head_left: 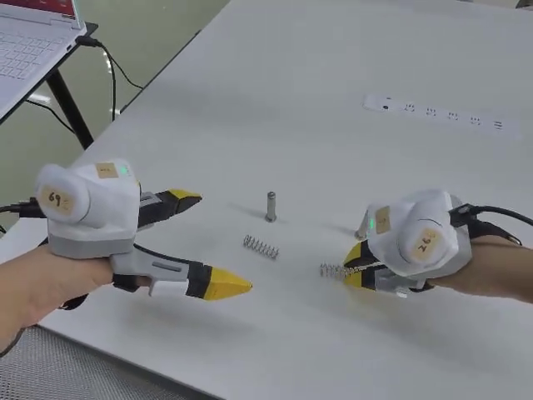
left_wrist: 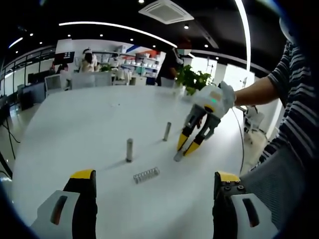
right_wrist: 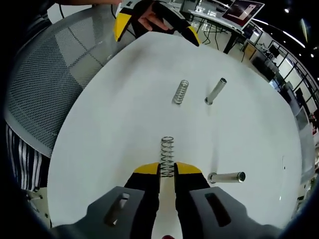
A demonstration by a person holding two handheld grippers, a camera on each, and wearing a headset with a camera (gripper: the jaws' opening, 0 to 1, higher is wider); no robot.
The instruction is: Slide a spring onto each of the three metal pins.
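We take our bearings from the centre pin [head_left: 271, 206], a short grey metal cylinder standing upright on the white tabletop [head_left: 275, 75]. Just beside the centre pin, on our side of it, lies the loose spring [head_left: 261, 247], a small coil of bright steel wire. It is flat on its side and touches neither the pin nor a gripper. To the right of the centre pin stands the second pin [right_wrist: 227, 177], a similar grey cylinder, upright and close beside the right gripper's jaws. In the head view that gripper's body half hides it.

The right gripper [right_wrist: 167, 167], white-bodied with yellow and black tips, sits right of the centre pin with its claw narrowed onto the held spring [right_wrist: 167, 149], another steel coil. The tips pinch 1 end. The rest of the coil sticks straight out ahead of them, low over the table, and we cannot tell whether its free end touches the surface.

The left gripper [head_left: 218, 242], of the same make, hangs left of the centre pin with its claw spread wide, gripping nothing. Far beyond the centre pin a long white power strip [head_left: 433, 112] lies flat on the table. Far to the pin's left, off the table's edge, an open white laptop [head_left: 33, 37] rests on a dark-legged stand, with a black cable [head_left: 117, 71] plugged into its side.
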